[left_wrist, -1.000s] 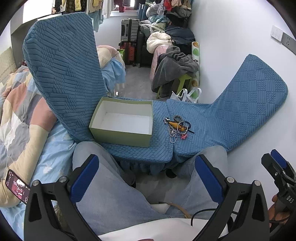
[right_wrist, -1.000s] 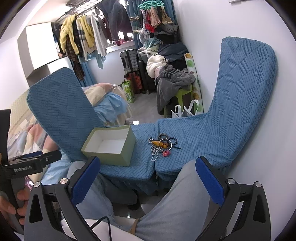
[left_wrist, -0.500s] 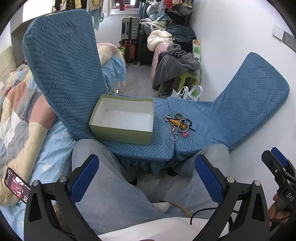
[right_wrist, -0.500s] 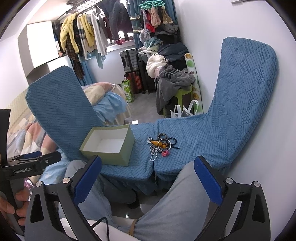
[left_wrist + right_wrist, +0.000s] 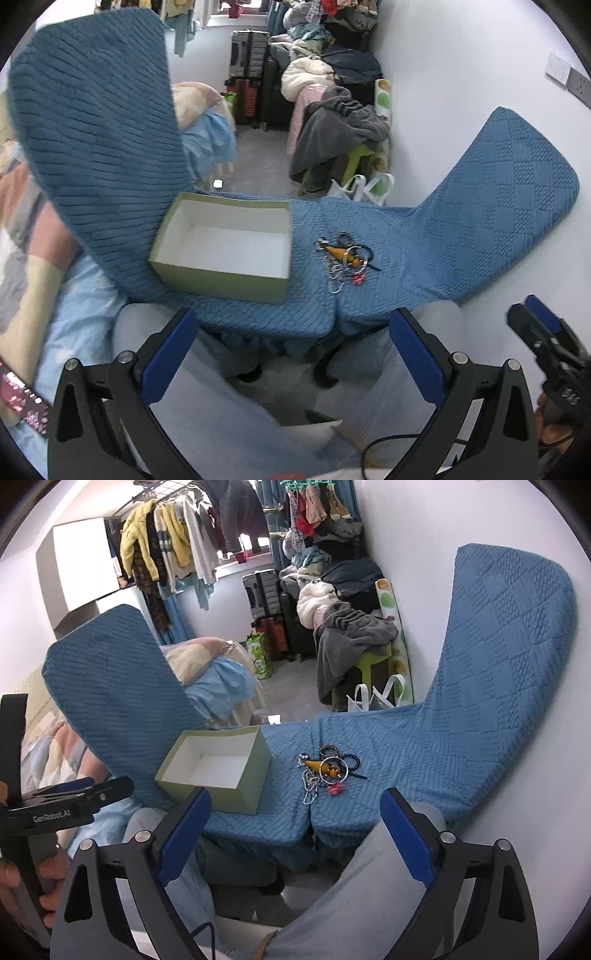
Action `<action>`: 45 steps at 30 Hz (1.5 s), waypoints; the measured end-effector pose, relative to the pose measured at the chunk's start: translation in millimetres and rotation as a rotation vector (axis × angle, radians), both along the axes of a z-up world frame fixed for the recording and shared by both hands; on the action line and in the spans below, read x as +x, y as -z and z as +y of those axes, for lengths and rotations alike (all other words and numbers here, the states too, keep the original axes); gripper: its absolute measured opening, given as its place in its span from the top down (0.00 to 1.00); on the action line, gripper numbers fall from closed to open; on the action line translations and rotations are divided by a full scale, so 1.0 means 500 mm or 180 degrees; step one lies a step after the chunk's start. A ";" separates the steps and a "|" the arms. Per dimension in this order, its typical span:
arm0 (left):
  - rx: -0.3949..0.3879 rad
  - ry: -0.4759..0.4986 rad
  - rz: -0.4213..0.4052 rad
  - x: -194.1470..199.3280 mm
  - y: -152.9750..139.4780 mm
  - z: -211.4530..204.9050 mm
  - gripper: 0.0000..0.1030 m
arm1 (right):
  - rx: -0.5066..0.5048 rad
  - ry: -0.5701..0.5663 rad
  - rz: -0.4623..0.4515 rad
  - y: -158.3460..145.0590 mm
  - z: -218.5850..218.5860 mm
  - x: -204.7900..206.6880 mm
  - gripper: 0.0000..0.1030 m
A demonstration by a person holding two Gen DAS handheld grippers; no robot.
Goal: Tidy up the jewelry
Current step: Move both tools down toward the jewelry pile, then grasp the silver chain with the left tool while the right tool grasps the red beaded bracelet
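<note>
A small heap of jewelry [image 5: 344, 259] lies on the blue quilted seat [image 5: 402, 251]: chains, rings, an orange piece, a red bit. It also shows in the right wrist view [image 5: 327, 771]. An empty pale green box [image 5: 225, 248] with a white inside stands left of it, also in the right wrist view [image 5: 218, 771]. My left gripper [image 5: 291, 349] is open and empty, low over the person's knees, short of the seat. My right gripper [image 5: 295, 830] is open and empty, also short of the seat, and it shows in the left wrist view [image 5: 543, 332].
Two blue quilted chair backs [image 5: 99, 129] [image 5: 506, 657] rise left and right of the seat. The person's grey-trousered knees [image 5: 417, 332] lie under both grippers. A bed with a phone [image 5: 22, 402] is at left, a white wall at right, clothes piles behind.
Both grippers have moved a little forward toward the seat, so the box and jewelry sit slightly lower and closer. Both stay open.
</note>
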State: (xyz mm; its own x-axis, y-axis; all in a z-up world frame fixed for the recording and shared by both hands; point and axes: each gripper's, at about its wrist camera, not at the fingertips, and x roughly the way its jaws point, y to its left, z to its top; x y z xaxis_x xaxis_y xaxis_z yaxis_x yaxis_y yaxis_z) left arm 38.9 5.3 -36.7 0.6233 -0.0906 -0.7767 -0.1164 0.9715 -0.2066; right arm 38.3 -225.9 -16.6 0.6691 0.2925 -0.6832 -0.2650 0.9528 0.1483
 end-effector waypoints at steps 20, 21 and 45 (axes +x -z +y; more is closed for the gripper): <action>-0.0121 0.0356 0.0246 0.204 0.218 -0.079 0.27 | 0.0290 0.0180 0.0011 0.249 -0.070 0.222 0.32; -0.0097 0.0357 0.0260 0.213 0.229 -0.083 0.30 | 0.0326 0.0162 0.0066 0.270 -0.074 0.241 0.33; -0.0188 0.0612 0.0703 0.399 0.460 -0.166 0.65 | 0.0429 -0.0337 0.1253 0.558 -0.037 0.482 0.70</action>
